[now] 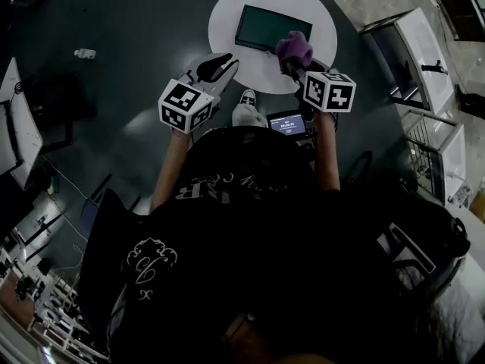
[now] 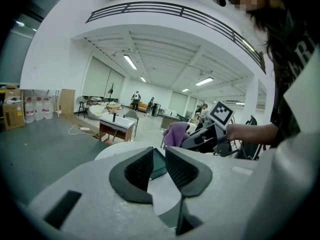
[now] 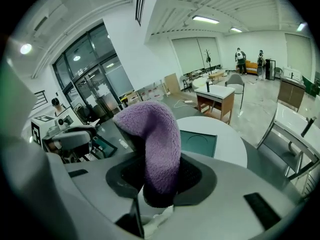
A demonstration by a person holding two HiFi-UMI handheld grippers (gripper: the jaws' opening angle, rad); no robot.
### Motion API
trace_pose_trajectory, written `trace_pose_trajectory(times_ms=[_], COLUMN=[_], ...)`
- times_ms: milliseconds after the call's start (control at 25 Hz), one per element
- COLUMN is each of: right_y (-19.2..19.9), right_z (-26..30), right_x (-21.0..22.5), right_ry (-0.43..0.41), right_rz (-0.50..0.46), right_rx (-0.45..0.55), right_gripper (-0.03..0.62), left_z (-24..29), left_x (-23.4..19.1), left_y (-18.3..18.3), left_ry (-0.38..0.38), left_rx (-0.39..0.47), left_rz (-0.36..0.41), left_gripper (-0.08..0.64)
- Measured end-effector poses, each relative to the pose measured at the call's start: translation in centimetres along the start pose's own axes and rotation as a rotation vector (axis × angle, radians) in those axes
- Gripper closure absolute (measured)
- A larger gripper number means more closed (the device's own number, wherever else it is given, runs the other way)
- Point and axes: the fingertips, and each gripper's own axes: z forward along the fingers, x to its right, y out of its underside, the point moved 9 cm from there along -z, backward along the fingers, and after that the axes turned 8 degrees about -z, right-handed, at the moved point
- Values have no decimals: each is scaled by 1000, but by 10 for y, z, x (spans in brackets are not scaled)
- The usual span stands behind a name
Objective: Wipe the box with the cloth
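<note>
box mostly behind jaws of left gripper, corner under cloth

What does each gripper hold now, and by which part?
The right gripper grips the purple cloth by its lower end; the left gripper holds nothing, its jaws apart.

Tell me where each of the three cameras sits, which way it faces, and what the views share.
Head view: on the person's head, facing steeply down at the table, box, left gripper and right gripper; forearms and torso show.
Left gripper view: on the left gripper, facing along its open, empty jaws across the table; the right forearm shows.
Right gripper view: on the right gripper, facing along jaws shut on the purple cloth toward the table; no body part clearly shows.
Shared: all three show the box.
</note>
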Motion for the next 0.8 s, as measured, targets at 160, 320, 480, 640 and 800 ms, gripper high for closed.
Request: trace_pose_trajectory(times_ms=[160,320,480,640,800], right_y=[-12,-24,-32,-39,-49], right_z=[22,52,82,110,140], right_x=[18,29,33,33,20], right_ry=[-34,-51,-56,-58,-68], right_rz=[-36,-39,-49,-78,-82], right_rx=[-36,-56,-99,-147,-189], right_gripper=[482,482,482,482,482], left_z=[19,33,42,48,43], left_x=[-1,-11,-16,-19,-33], left_y=[-10,-17,-20,-23,-30], left_ry=[-7,-14,-15,-5,8], left_rx=[-26,-51,-68,-80,-97], left_rz=[10,17,17,26,28], left_gripper=[488,488,488,488,488])
